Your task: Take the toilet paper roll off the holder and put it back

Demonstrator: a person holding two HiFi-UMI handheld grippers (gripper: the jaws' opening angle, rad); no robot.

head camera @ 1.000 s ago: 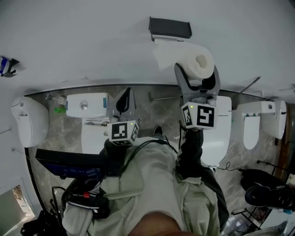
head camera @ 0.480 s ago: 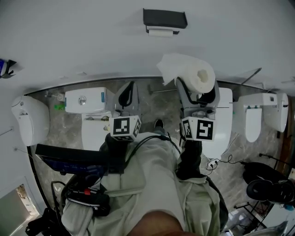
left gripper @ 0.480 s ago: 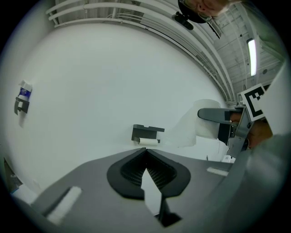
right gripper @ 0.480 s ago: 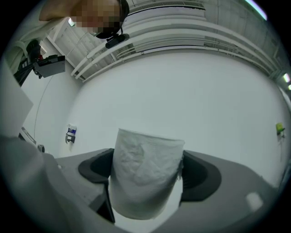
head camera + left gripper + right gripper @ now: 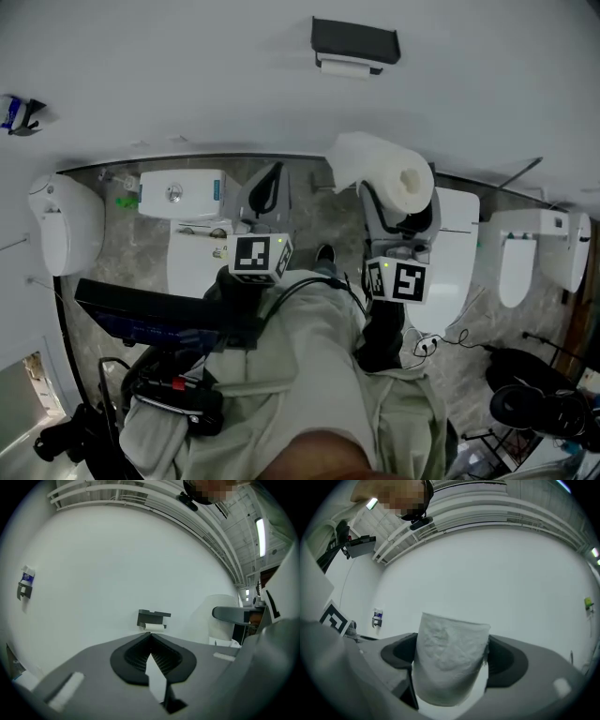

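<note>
Right gripper view: right gripper [image 5: 451, 641] jaws clamp toilet paper roll [image 5: 452, 665]; left gripper [image 5: 150, 635] jaws touching.

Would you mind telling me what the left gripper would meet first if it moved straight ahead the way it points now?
Probably the black holder on the white wall; nothing else shows ahead of the left gripper.

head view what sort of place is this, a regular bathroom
Probably a bathroom-fixture showroom or test room, not a home bathroom: several toilets line one white wall, such as the left toilet and the right toilet, and a toilet paper holder is mounted on that wall.
</note>
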